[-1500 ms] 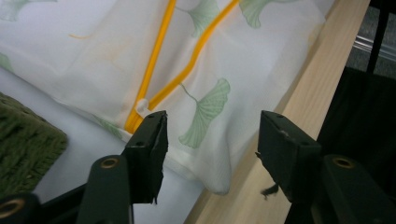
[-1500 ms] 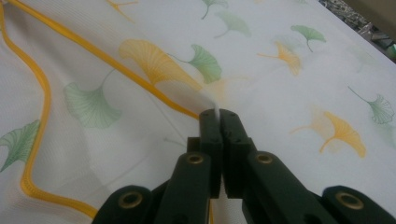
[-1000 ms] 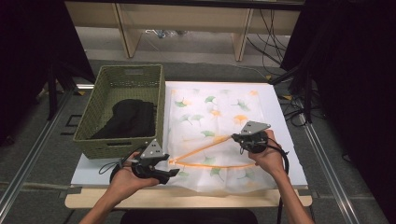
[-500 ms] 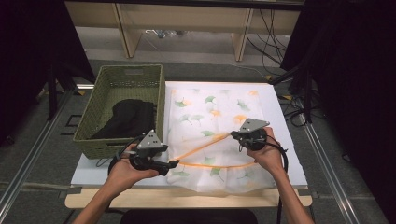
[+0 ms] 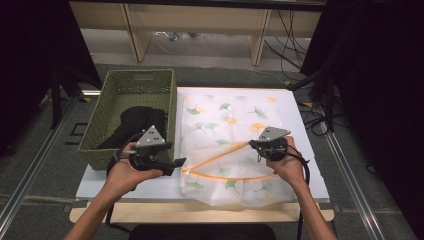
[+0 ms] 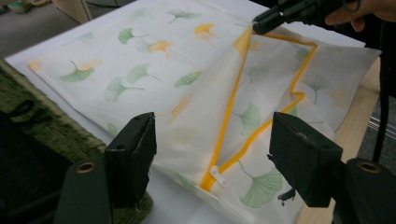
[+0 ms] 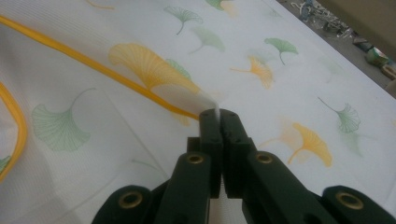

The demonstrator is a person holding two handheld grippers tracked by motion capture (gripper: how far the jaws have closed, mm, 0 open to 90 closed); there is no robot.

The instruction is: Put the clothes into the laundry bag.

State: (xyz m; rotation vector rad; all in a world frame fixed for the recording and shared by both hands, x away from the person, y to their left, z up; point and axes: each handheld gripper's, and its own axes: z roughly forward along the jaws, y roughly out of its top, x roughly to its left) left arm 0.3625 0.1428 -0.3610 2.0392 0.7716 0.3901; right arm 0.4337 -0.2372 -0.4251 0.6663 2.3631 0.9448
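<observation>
High view shows the thin, floppy laundry bag [image 5: 235,145] on the table, right gripper [image 5: 256,144] clamped on its zipper edge, left gripper [image 5: 179,163] apart beside the zipper pull [image 6: 218,176], probably the best hold.

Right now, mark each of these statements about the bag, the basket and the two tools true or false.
1. The right tool is clamped on the mesh laundry bag at its yellow zipper edge. True.
2. The left tool grips the zipper pull. False: its jaws stand open, with the pull lying between them, unpressed.
3. The green basket holds a dark garment. True.
4. The bag lies inside the basket. False: it lies on the white board beside it.
</observation>
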